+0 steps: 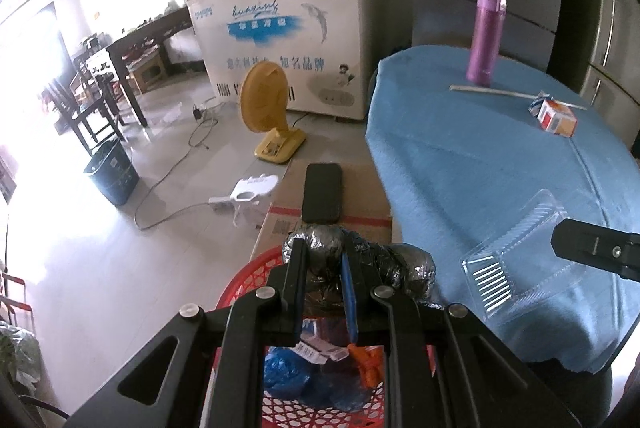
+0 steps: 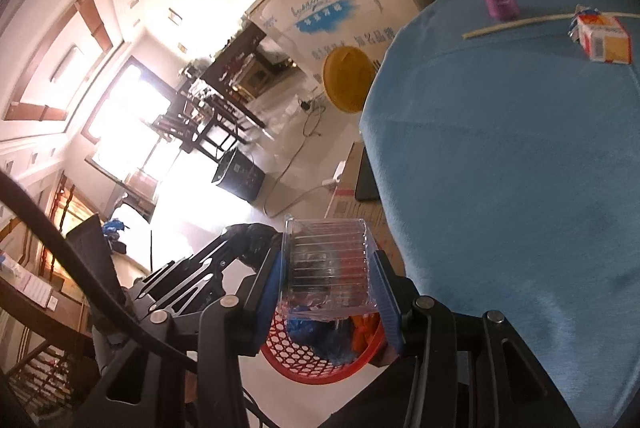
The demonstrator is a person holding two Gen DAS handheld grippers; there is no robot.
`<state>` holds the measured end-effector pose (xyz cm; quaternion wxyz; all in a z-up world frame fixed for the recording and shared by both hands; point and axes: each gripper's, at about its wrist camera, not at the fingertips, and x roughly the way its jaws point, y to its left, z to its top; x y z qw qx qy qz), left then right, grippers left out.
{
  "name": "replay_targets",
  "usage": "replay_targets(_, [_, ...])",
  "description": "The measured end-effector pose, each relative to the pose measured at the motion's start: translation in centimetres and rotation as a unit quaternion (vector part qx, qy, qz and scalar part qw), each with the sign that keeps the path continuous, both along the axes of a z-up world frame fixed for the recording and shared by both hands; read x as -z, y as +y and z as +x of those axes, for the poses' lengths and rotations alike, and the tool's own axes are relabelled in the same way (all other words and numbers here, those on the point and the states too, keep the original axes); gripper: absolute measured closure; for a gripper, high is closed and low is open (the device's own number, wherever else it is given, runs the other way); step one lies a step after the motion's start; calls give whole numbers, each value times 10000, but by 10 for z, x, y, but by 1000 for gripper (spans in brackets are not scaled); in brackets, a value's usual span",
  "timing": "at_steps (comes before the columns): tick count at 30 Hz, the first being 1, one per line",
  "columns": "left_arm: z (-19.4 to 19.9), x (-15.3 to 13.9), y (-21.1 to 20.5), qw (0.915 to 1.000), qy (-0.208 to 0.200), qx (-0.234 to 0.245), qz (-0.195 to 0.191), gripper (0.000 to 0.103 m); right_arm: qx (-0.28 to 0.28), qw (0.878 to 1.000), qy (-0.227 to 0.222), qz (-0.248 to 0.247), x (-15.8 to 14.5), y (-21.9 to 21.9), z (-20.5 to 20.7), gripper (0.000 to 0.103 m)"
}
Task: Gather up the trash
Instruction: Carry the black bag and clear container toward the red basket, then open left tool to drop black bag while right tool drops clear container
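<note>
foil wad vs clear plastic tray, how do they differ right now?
The foil wad is opaque, crumpled and silvery; the clear plastic tray is see-through, ribbed and boxy. The left hand-held gripper pinches the wad with its fingers nearly together; the right hand-held gripper holds the tray with a wider spread. Shared: both are gripped near the red basket, which already holds blue and orange scraps.

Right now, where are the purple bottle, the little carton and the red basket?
purple bottle [image 1: 485, 39]: left wrist view, mid body.
carton [image 1: 555, 117]: left wrist view, orange-and-white side.
red basket [image 2: 320, 368]: right wrist view, front mesh wall.
</note>
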<state>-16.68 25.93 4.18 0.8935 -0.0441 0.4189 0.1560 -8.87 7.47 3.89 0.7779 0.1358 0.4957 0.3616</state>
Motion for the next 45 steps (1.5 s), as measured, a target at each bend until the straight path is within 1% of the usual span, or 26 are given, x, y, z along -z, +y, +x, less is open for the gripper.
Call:
replay_targets(8, [-1, 19, 12, 9995, 258, -147, -51, 85, -254, 9993, 206, -188, 21, 24, 6, 55])
replay_targets(14, [-4, 33, 28, 9983, 445, -356, -101, 83, -357, 9985, 302, -296, 31, 38, 8, 53])
replay_targets(15, [-4, 34, 32, 9979, 476, -413, -115, 82, -361, 9983, 328, -316, 32, 39, 9, 53])
replay_targets(17, [-4, 35, 38, 9974, 504, -496, -154, 77, -374, 9978, 440, -322, 35, 42, 13, 53])
replay_targets(19, [-5, 35, 43, 9969, 509, -585, -156, 58, -389, 9972, 565, -297, 38, 45, 16, 51])
replay_targets(21, [-6, 34, 46, 9966, 476, -655, -128, 53, -398, 9969, 642, -217, 41, 42, 16, 47])
replay_targets(28, [-4, 34, 48, 9961, 510, -715, -121, 52, -265, 9976, 626, -86, 44, 33, 14, 47])
replay_targets(35, [-3, 34, 38, 9966, 572, -574, -121, 52, -137, 9983, 569, -3, 40, 18, 13, 47])
replay_targets(38, [-1, 34, 34, 9968, 593, -530, -96, 51, -38, 9977, 678, 87, 43, 12, 18, 47])
replay_targets(40, [0, 34, 32, 9969, 593, -501, -97, 49, 17, 9979, 646, 92, 41, 8, 18, 47])
replay_targets(45, [4, 36, 26, 9970, 636, -431, -118, 49, 158, 9980, 594, 177, 36, -7, 20, 47])
